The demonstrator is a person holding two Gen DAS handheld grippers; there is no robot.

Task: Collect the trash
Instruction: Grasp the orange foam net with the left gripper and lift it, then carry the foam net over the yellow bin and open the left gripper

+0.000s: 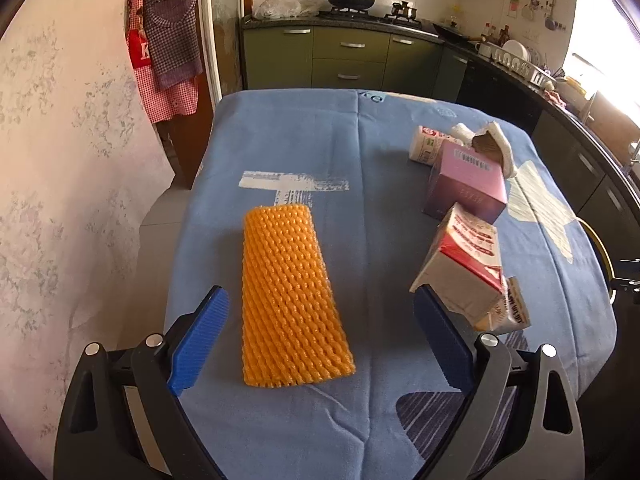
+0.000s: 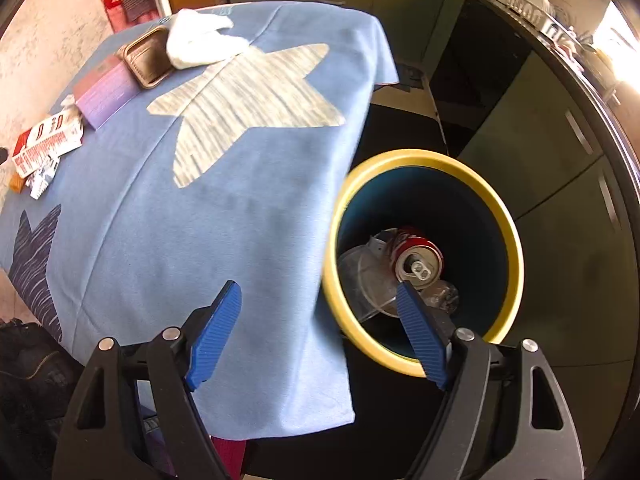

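Observation:
In the left wrist view an orange foam net sleeve (image 1: 290, 300) lies flat on the blue tablecloth (image 1: 280, 140). My left gripper (image 1: 320, 300) is open, its blue fingers either side of the sleeve's near half, above it. To its right lie a red-and-white carton (image 1: 464, 268), a purple box (image 1: 466, 188) and a small white bottle (image 1: 426, 146). In the right wrist view my right gripper (image 2: 318, 292) is open and empty, over the table edge beside a yellow-rimmed bin (image 2: 516, 248). The bin holds a red can (image 2: 418, 264) and clear plastic (image 2: 368, 280).
A brown tray (image 2: 146, 58) with white crumpled paper (image 2: 200, 38) sits at the table's far side. Kitchen cabinets (image 1: 352, 56) stand behind the table and along the right. A wall (image 1: 60, 160) runs along the left. A dark bag (image 2: 28, 368) sits below the table corner.

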